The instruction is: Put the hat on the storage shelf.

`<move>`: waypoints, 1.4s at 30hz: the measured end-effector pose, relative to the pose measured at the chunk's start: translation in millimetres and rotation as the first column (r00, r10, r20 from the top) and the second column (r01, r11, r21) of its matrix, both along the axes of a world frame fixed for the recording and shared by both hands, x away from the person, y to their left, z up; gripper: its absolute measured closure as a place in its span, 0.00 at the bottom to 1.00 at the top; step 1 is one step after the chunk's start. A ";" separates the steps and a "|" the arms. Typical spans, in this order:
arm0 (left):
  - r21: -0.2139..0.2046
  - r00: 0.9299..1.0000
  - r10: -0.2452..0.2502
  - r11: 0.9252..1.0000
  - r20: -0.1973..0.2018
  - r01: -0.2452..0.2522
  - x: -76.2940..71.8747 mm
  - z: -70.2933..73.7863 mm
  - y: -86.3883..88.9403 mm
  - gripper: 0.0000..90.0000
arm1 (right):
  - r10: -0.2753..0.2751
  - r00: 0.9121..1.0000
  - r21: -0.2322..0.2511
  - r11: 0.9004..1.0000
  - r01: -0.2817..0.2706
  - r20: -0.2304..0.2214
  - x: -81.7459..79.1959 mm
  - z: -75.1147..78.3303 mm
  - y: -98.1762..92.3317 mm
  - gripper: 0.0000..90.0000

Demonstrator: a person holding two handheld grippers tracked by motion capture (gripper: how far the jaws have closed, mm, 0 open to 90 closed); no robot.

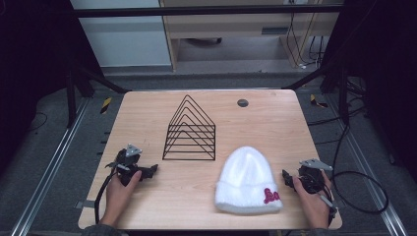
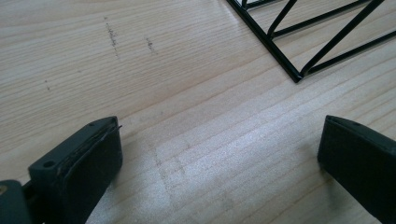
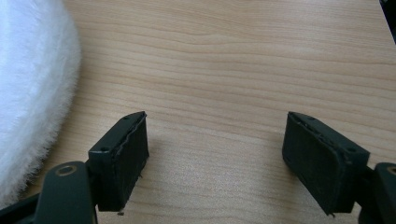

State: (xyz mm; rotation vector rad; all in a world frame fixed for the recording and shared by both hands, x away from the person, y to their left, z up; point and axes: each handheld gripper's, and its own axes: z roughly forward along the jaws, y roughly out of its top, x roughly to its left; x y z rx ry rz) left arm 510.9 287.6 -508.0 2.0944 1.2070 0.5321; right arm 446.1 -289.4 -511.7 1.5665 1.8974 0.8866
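A white fluffy knit beanie (image 1: 248, 181) with a red logo on its cuff lies flat on the wooden table (image 1: 275, 123), near the front right. Behind it, toward the middle, stands a black wire rack (image 1: 191, 130) shaped like nested triangles. My left gripper (image 1: 147, 171) rests low at the table's front left, open, with bare wood between its jaws; the rack's corner (image 2: 294, 70) lies ahead of it. My right gripper (image 1: 287, 179) sits at the front right, just beside the beanie's edge (image 3: 32, 93), open with nothing between its jaws.
A small dark round cap (image 1: 242, 103) is set into the table near its back edge. Cables (image 1: 361, 191) trail over the floor to the right of the table. Metal rails (image 1: 44, 177) run along the floor on both sides.
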 end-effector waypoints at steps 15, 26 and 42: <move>0.000 1.000 0.001 1.000 0.000 -0.001 0.0 0.0 -0.1 0.00 | -0.002 1.000 -0.008 1.000 0.002 0.001 -3.1 0.3 5.7 0.27; 0.000 1.000 0.001 1.000 0.000 -0.001 0.2 0.1 -0.1 0.00 | 0.144 0.989 -0.051 0.988 -0.146 -0.031 1.9 36.7 15.8 0.33; 0.000 1.000 0.002 1.000 0.000 -0.002 0.1 0.1 -0.2 0.00 | 0.368 0.925 -0.072 0.924 -0.375 -0.093 37.9 75.2 67.5 0.55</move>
